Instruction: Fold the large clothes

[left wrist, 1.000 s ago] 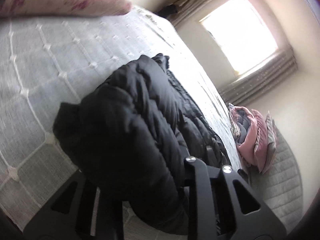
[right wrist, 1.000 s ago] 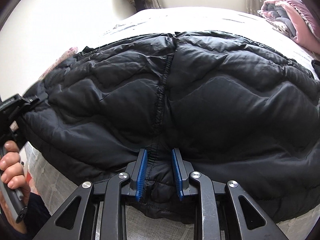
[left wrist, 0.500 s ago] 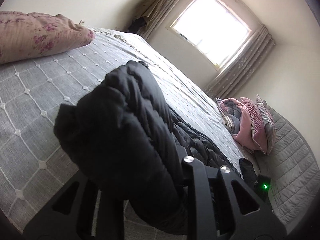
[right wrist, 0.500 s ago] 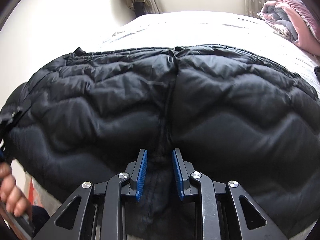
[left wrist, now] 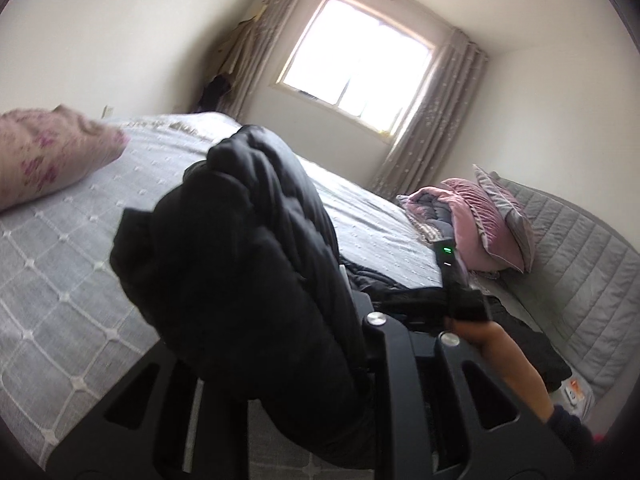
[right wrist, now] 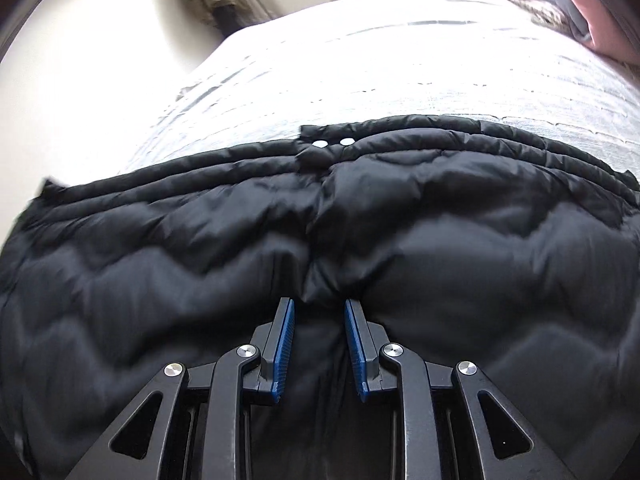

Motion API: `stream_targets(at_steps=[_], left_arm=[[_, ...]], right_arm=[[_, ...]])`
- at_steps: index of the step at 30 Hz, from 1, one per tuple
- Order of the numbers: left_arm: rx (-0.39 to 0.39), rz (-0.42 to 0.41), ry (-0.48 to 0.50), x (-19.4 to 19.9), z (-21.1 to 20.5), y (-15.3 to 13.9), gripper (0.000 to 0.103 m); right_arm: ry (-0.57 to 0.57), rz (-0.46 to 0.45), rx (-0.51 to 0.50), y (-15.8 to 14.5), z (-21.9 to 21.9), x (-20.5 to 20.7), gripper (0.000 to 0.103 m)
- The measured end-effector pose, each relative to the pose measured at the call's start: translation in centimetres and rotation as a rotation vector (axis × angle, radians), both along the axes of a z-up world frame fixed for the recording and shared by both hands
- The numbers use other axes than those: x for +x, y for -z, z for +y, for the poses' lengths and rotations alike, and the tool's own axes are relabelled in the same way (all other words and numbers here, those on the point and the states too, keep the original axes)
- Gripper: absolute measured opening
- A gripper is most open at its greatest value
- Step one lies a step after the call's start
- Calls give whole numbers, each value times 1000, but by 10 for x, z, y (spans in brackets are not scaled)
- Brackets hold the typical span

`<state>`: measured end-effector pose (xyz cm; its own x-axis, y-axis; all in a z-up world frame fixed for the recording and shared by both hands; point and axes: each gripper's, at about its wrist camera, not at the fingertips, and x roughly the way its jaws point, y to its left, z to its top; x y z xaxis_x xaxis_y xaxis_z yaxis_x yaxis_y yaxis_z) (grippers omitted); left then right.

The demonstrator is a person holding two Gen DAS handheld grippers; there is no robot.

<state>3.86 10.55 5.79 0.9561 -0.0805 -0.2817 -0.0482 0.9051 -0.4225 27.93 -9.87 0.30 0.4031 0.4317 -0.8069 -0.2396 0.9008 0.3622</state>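
Observation:
A black quilted puffer jacket (right wrist: 360, 240) lies across the grey bed cover (right wrist: 400, 60). My right gripper (right wrist: 319, 320) is shut on a pinch of the jacket's near edge at the centre seam, blue pads (right wrist: 286, 340) on either side of the fold. In the left wrist view my left gripper (left wrist: 304, 332) is shut on a bunched end of the jacket (left wrist: 248, 260) and holds it lifted above the bed (left wrist: 60, 280). The bunch hides the left fingertips. The right gripper's handle (left wrist: 460, 292), held in a hand, shows at the right of that view.
A floral pillow (left wrist: 48, 156) lies at the bed's left. A pile of pink and grey bedding and cushions (left wrist: 480, 224) sits at the far right near a grey padded headboard (left wrist: 580, 280). A bright window with curtains (left wrist: 360, 72) is behind.
Both grippers have carried the jacket's near edge up and forward over itself. The far hem with its snaps now shows in the right view. The left view has tilted up toward the window.

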Motion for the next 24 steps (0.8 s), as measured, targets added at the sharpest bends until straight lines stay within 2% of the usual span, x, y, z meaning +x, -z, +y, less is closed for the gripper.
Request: stream_targets(at_steps=[3,7,9,12,16,19,20,21,24], left_arm=[[48,-45,41,1,-13,-5,22],[117,-85,98,6,-30,-10,22],[146,-87,110,10,-35,-10,22],[138,-89,113,14,-32,-13,22],[121,-94,111,19,-24,-17,22],[85,-100,135,24,-17,-18,22],[79,-104,141,25,-15,-20,22],[74,-111,146,26,-14,-21,22],[83,-131,172,29,-21,-27,22]], right_arm=[[22,23,22,8,-1,19,26],[48,63,105,26,-9,40,25],[27,54,97,36,-8,42,23],[15,43,90,38,-3,44,23],[26,52,166,26,-20,35,24],[-27,-11,201,11,-41,12,25],[-49,-29,199,8,-46,2,19],[-71,-49,194,5,-52,-9,8],[-77,-36,197,13,-64,-26,7]])
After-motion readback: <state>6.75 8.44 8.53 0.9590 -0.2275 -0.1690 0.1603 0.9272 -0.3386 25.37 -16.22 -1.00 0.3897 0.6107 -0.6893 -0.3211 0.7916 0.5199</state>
